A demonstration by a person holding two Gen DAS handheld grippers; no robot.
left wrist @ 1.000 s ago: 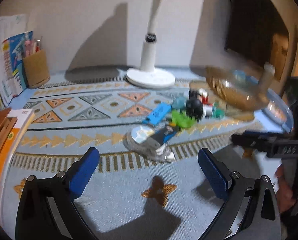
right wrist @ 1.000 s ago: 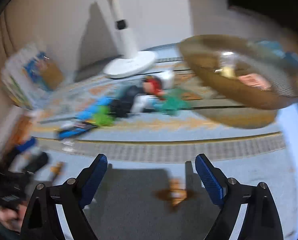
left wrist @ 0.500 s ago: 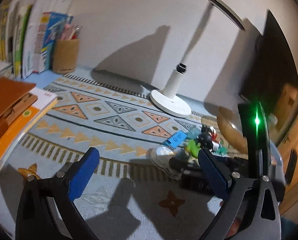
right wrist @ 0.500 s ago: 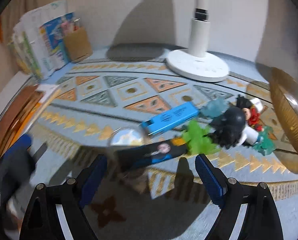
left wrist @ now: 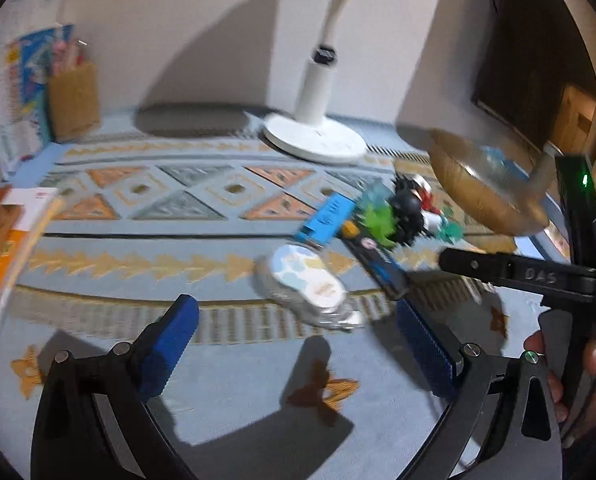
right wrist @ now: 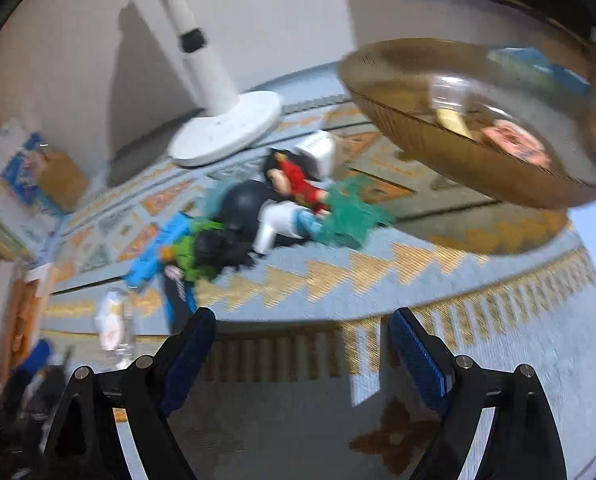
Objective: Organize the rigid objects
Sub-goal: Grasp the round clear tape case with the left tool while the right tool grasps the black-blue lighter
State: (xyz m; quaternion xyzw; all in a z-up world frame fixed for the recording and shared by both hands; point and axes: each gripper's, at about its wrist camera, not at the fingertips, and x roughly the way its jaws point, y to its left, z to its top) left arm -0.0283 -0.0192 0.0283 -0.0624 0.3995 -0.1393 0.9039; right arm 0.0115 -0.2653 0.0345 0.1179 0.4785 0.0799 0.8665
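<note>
A heap of small toys lies on the patterned mat: a blue block (left wrist: 326, 218), green pieces (left wrist: 380, 220), a black round figure (left wrist: 408, 210), a red figure (right wrist: 298, 180), a dark flat stick (left wrist: 378, 264) and a clear lidded tub (left wrist: 304, 280). An amber glass bowl (right wrist: 458, 152) with a few items stands right of the heap. My left gripper (left wrist: 298, 338) is open and empty, just in front of the tub. My right gripper (right wrist: 302, 344) is open and empty, short of the heap; its body shows in the left wrist view (left wrist: 538, 280).
A white lamp base (left wrist: 314, 142) stands behind the heap. A cardboard pen holder (left wrist: 73, 100) and books stand at the back left. An orange book stack (left wrist: 1, 240) lies at the left edge. A dark screen (left wrist: 538, 60) is at the back right.
Both views have swung quickly and are blurred. The left gripper now faces the tub and heap squarely. The right gripper has turned right toward the bowl. Both jaws stay open.
</note>
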